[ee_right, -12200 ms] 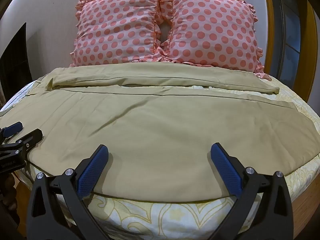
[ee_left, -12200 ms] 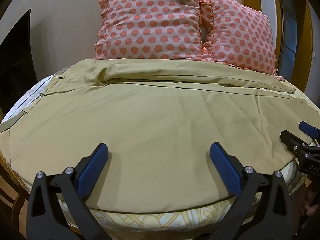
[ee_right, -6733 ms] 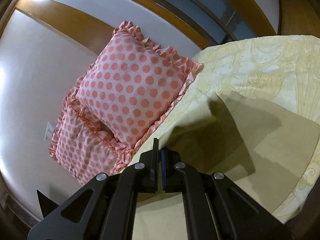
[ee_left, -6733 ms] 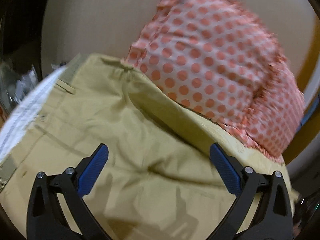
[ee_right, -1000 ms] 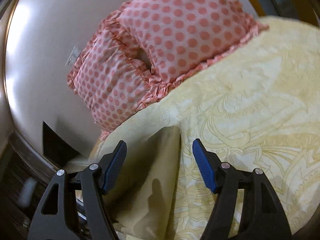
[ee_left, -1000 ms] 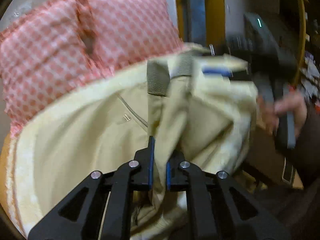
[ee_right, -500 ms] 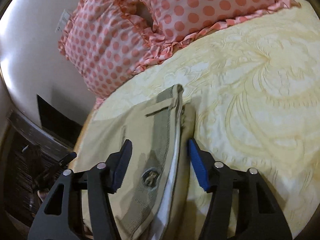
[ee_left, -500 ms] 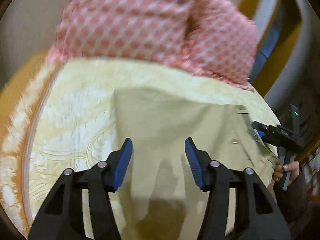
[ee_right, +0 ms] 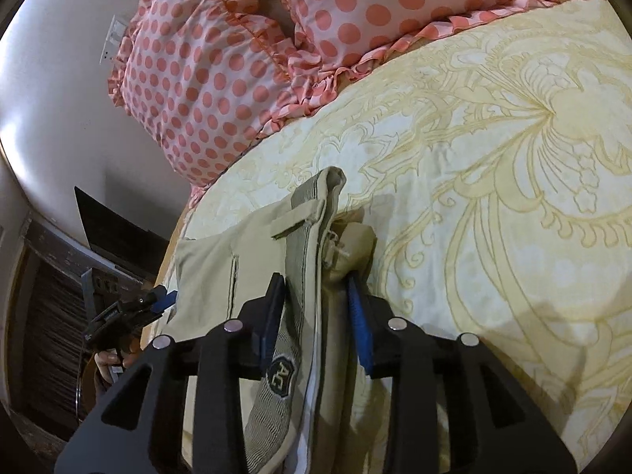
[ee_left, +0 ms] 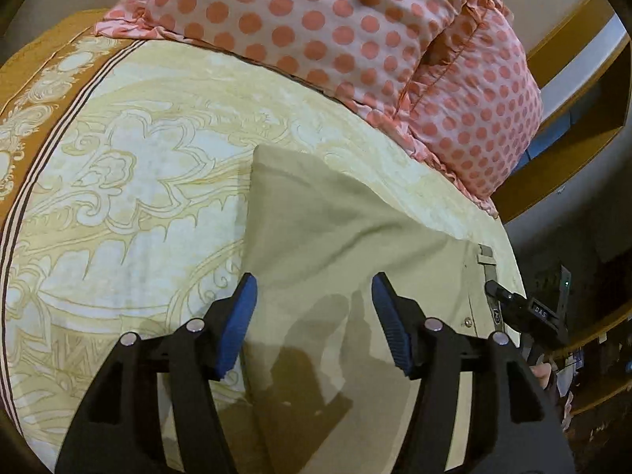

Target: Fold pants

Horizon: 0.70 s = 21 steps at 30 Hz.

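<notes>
1. Left wrist view. The left hand-held gripper hovers low over the pants with its blue pads spread apart, and nothing is between them. The khaki pants lie folded on the bed, directly ahead of and under this gripper. Their folded edge runs forward just inside the left pad, and their far corner stops short of the pillows.

2. Same view, room to move. To the left of the gripper the bed is open, patterned bedspread — good space for laying cloth over. To the right the waistband end reaches close to the bed edge, where the right hand-held gripper is seen.

3. Right wrist view. The right hand-held gripper has its pads half spread around the thick waistband and the stacked layers beside it. I cannot tell if the pads really press the cloth. The left hand-held gripper shows small, far to the left, at the pants' other side.

4. Handling, as I judge it. The fabric looks light, soft and limp, not slippery; it will sag and wrinkle if lifted at one point. The waistband is the stiffest part, and the folded edge is also firm — both are good places to hold.

5. Right of this gripper the bed is wide and free; left, the bed edge is near, so cloth could slide off.
</notes>
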Tool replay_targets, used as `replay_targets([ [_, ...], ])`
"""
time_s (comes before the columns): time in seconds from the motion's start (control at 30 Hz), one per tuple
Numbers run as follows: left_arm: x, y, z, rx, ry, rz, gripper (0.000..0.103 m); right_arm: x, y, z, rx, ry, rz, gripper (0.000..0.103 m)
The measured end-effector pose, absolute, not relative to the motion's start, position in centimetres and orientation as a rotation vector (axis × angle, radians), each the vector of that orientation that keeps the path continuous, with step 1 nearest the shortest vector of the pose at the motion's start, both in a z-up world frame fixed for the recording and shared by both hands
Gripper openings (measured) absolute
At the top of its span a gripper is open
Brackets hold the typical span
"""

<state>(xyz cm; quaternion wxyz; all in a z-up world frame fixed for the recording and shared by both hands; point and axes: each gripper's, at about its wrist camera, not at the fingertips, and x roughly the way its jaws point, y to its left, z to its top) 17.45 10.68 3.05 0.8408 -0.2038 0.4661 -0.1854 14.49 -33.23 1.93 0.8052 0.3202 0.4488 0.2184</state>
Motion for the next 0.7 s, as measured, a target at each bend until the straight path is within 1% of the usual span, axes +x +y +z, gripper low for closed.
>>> replay_targets([
  [0.07,17.5,10.4,3.4,-0.412,0.981,-0.349,0.061,14.6,-33.3,1.9,0.690,0.964,0.478,0.035],
  [0.1,17.5,10.3,3.6,-0.390,0.978,-0.308,0.066,14.6,-33.5,1.9,0.700,0.966,0.482,0.035],
  [0.13,17.4,10.3,3.9,-0.361,0.972,-0.266,0.074,14.5,-33.6,1.9,0.705,0.966,0.486,0.036],
  [0.17,17.3,10.5,3.8,-0.363,0.969,-0.270,0.075,14.5,-33.6,1.9,0.707,0.963,0.491,0.037],
  [0.23,17.6,10.5,3.0,-0.376,0.997,-0.307,0.075,14.5,-33.4,2.0,0.686,0.957,0.500,0.042],
  [0.3,17.8,9.7,3.1,-0.339,0.996,-0.330,0.065,14.5,-32.7,2.3,0.640,0.950,0.507,0.043],
  [0.33,17.8,9.4,3.2,-0.332,0.991,-0.337,0.036,14.4,-32.5,2.5,0.620,0.943,0.513,0.028],
  [0.37,17.9,9.2,3.2,-0.336,0.996,-0.352,0.011,14.5,-32.5,2.5,0.629,0.946,0.528,0.016],
  [0.4,18.0,9.0,3.4,-0.329,1.000,-0.356,0.009,14.6,-32.7,2.4,0.655,0.947,0.542,0.014],
  [0.43,18.3,8.8,3.9,-0.305,0.994,-0.360,0.004,14.9,-33.1,2.5,0.696,0.951,0.551,0.013],
  [0.47,18.6,8.6,4.3,-0.291,0.986,-0.367,0.003,15.5,-33.4,2.7,0.722,0.954,0.555,0.013],
  [0.57,20.5,8.0,5.8,-0.256,0.960,-0.376,0.002,17.9,-34.1,3.8,0.726,0.938,0.551,0.012],
  [0.7,24.7,5.6,8.1,-0.188,0.860,-0.335,0.002,22.5,-35.3,5.7,0.683,0.872,0.488,0.012],
])
